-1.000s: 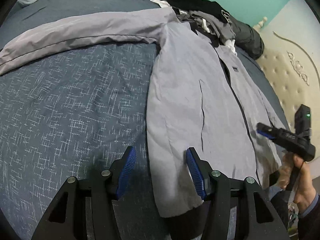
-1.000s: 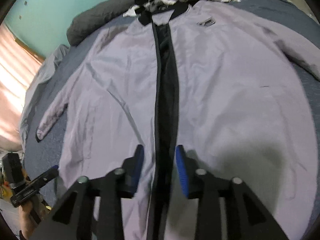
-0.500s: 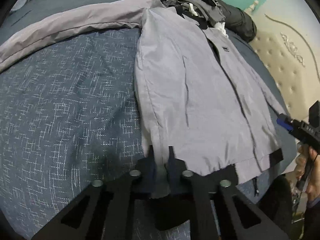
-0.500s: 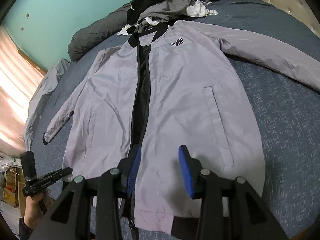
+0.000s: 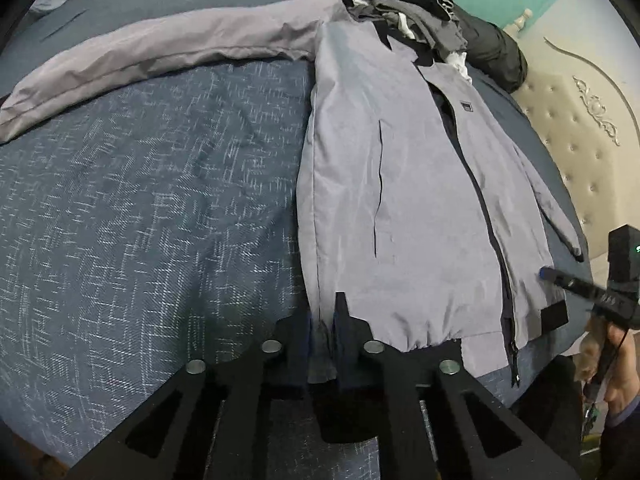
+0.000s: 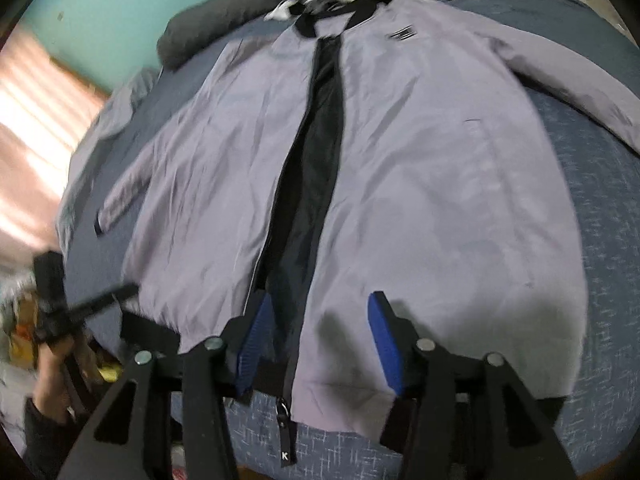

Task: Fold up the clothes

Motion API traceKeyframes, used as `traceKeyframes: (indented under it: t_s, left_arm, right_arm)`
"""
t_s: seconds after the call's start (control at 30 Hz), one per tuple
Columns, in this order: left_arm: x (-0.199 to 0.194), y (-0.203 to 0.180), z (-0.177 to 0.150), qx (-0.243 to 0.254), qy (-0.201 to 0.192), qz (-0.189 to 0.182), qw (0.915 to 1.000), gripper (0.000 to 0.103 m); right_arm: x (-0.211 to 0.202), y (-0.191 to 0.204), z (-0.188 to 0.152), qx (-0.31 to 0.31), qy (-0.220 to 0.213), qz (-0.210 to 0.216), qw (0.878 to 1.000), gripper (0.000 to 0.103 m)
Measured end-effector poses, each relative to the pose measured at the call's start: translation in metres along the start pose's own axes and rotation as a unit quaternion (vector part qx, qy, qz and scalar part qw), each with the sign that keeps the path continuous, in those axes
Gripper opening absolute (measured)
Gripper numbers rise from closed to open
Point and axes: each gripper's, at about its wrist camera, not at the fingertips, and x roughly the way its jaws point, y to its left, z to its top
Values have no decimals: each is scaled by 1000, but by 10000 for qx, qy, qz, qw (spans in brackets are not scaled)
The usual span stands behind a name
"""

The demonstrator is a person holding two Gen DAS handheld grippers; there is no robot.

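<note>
A light grey zip jacket [image 5: 400,184] with black collar and hem lies face up on a dark blue patterned bed; it also shows in the right wrist view [image 6: 420,168]. My left gripper [image 5: 326,320] is shut on the jacket's lower left hem corner. My right gripper [image 6: 320,320] is open, its blue pads [image 6: 384,336] straddling the hem just right of the open zip [image 6: 308,184], low over the cloth. The right gripper also shows in the left wrist view [image 5: 580,284] at the far hem corner. One sleeve [image 5: 160,56] stretches far left.
A pile of dark and grey clothes [image 5: 420,12] and a dark pillow [image 5: 492,52] lie beyond the collar. A padded cream headboard [image 5: 580,120] stands at the right. The bedspread [image 5: 140,208] spreads left of the jacket. A curtain [image 6: 36,120] hangs beyond the bed.
My left gripper closed on the hem corner and has pulled back slightly. My right gripper has opened wider and moved down close over the hem by the zip.
</note>
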Motion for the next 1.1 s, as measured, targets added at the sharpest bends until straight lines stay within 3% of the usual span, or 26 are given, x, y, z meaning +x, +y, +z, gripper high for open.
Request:
traceKeyframes:
  t_s: [0.1,0.27,0.37,0.43,0.53,0.73,0.93,1.03,1.1]
  left_arm:
    - [-11,2,-1,-48,-151,19,9999,38]
    - [-30,1,1,-7,-371,19,9993,39]
    - [-32,-3,6,11,-425,-11,9991,39]
    - [-32,-6,9,30,-444,-40,9990,39]
    - [-36,-4,9,20,-464,-52,9989,39]
    - [-32,-7,8,-29,-408,-99,9991,39]
    - [-37,-18,7,109,-387,-121,9991,39]
    - [-42,-18,8,154,-408,-108,9990,39]
    - [-43,-17,8,130,-398,-126,9990,40]
  right_arm:
    - [19,8,-2,-192,242,-150,9994,51]
    - [47,11,-6,-289,511,-300,9978,50]
    - [55,7,-6,-328,519,-409,9973,30]
    - [53,2,-5,-250,461,-402,9978,10]
    - [40,-6,-5,-77,285,-160,9994,6]
    - [22,14,-1,-223,129,441,9987,6]
    - [55,23,4,-102,456,506,9976,6]
    - [55,20,5,81,520,600,9968,11]
    - [41,16,6,106,402,638,9971,27]
